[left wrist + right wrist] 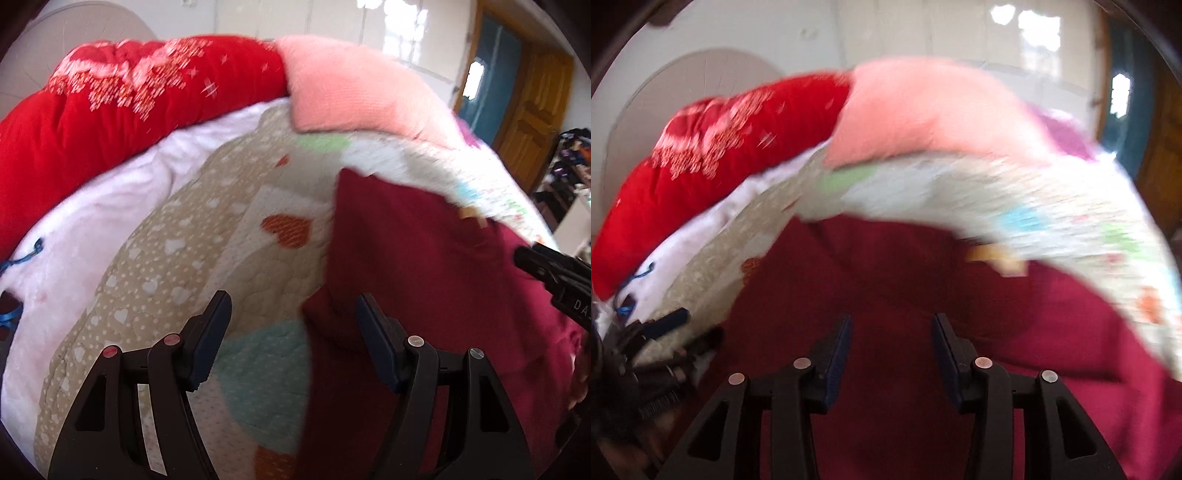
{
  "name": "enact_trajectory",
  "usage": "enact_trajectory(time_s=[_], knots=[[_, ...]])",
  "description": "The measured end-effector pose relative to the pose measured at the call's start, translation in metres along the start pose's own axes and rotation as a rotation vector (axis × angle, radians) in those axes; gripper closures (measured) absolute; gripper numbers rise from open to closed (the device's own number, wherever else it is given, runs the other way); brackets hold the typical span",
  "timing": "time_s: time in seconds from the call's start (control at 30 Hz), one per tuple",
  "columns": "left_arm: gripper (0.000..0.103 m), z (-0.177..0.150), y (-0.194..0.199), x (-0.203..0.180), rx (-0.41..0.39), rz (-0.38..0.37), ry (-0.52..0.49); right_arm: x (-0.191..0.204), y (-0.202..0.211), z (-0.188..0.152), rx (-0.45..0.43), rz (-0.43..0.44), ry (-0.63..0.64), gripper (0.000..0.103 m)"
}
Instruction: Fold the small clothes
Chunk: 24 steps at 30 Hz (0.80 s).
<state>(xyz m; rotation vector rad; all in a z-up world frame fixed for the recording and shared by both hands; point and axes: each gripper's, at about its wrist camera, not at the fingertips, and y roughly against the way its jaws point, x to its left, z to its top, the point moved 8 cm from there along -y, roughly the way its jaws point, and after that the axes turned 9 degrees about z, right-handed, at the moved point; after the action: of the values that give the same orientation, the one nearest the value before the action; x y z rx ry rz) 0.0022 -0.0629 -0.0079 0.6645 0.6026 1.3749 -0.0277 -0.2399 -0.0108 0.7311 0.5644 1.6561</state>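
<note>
A dark red garment (413, 266) lies spread on a patchwork quilt (207, 258) with hearts on it. My left gripper (293, 306) hangs open over the garment's left edge, with nothing between its fingers. The right gripper's fingertip (532, 258) pokes in from the right edge of the left wrist view, above the same cloth. In the blurred right wrist view the garment (886, 280) fills the lower half. There my right gripper (891, 323) stands open above the cloth with a clear gap between its pads. The left gripper (676, 328) shows at the lower left.
A red padded quilt (122, 107) and a pink folded cloth (354, 88) are piled at the far side of the bed. A white sheet (110, 206) lies under the patchwork quilt. A wooden door (535, 107) and a cluttered rack (569, 166) stand at the right.
</note>
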Motion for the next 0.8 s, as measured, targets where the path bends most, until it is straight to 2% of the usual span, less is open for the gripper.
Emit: enact_trajectory(time_s=[0.1, 0.13, 0.2, 0.27, 0.33, 0.37, 0.5, 0.53, 0.63, 0.67, 0.7, 0.77, 0.8], knots=[[0.033, 0.001, 0.009, -0.014, -0.010, -0.048, -0.009, -0.066, 0.050, -0.012, -0.042, -0.234, -0.016, 0.054], [0.033, 0.000, 0.009, -0.020, -0.009, -0.060, -0.019, -0.084, 0.059, -0.016, -0.038, -0.290, -0.030, 0.048], [0.033, -0.004, 0.007, -0.030, -0.003, -0.064, -0.050, -0.125, 0.068, -0.030, 0.004, -0.390, -0.086, 0.047], [0.033, -0.008, 0.002, -0.038, 0.014, -0.057, -0.078, -0.154, 0.064, -0.046, 0.059, -0.378, -0.152, 0.050], [0.033, -0.013, -0.004, -0.043, 0.032, -0.045, -0.102, -0.162, 0.055, -0.058, 0.089, -0.312, -0.183, 0.099], [0.033, -0.014, -0.005, -0.044, 0.037, -0.042, -0.107, -0.160, 0.053, -0.061, 0.093, -0.282, -0.194, 0.099], [0.033, -0.016, -0.010, -0.042, 0.056, -0.046, -0.095, -0.153, 0.073, -0.046, 0.011, -0.318, -0.135, 0.100], [0.033, -0.016, -0.011, -0.041, 0.058, -0.046, -0.092, -0.158, 0.071, -0.048, 0.024, -0.347, -0.141, 0.099], [0.033, -0.015, -0.007, -0.040, 0.039, -0.041, -0.089, -0.170, 0.050, -0.067, 0.091, -0.361, -0.160, 0.098], [0.033, -0.014, -0.005, -0.040, 0.026, -0.038, -0.090, -0.169, 0.053, -0.067, 0.066, -0.366, -0.159, 0.098], [0.033, -0.013, -0.002, -0.040, 0.014, -0.037, -0.093, -0.168, 0.056, -0.067, 0.056, -0.363, -0.166, 0.096], [0.033, -0.011, 0.004, -0.043, -0.002, -0.036, -0.104, -0.164, 0.069, -0.068, 0.057, -0.311, -0.215, 0.086], [0.033, -0.011, 0.007, -0.045, -0.007, -0.040, -0.110, -0.161, 0.078, -0.068, 0.049, -0.280, -0.236, 0.077]])
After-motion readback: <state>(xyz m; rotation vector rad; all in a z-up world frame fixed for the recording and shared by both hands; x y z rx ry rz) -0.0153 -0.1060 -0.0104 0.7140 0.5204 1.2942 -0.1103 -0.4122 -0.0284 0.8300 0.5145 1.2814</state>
